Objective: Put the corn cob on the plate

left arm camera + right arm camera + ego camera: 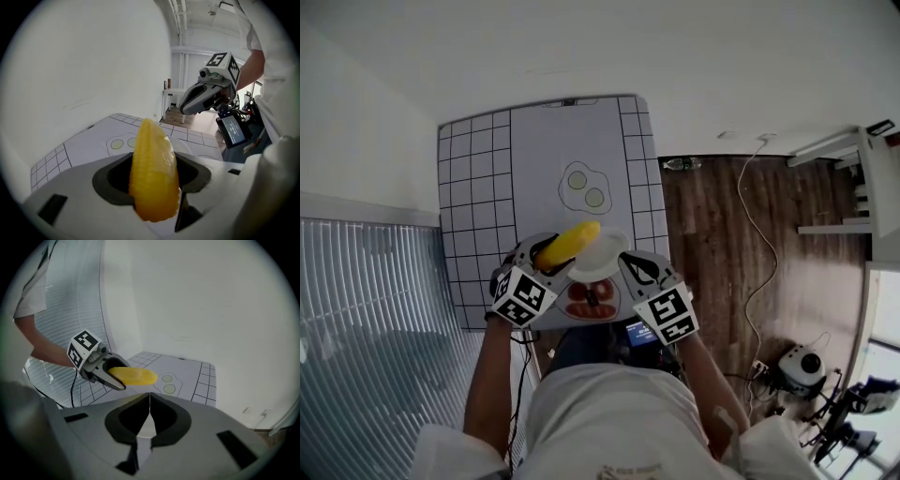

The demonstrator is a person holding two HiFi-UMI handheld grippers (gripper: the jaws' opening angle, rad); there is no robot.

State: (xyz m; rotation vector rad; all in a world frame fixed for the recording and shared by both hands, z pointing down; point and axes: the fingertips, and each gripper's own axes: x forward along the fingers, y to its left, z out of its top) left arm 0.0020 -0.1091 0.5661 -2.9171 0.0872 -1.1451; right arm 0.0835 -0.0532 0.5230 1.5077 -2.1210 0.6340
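The yellow corn cob (568, 244) sticks out forward from my left gripper (553, 251), which is shut on its thick end; in the left gripper view the corn cob (153, 178) fills the space between the jaws. The white plate (602, 255) lies just right of the cob's tip, between the two grippers. My right gripper (624, 264) is at the plate's right rim, its jaws (150, 404) shut together with nothing clearly between them. From the right gripper view the left gripper (101, 367) carries the corn cob (135, 376) above the mat.
A white mat (534, 159) with a black grid and a printed fried-egg drawing (584, 187) covers the table. A dish of red-brown food (591, 298) sits close to the person. Wooden floor (722, 244) with a cable and shelves lies to the right.
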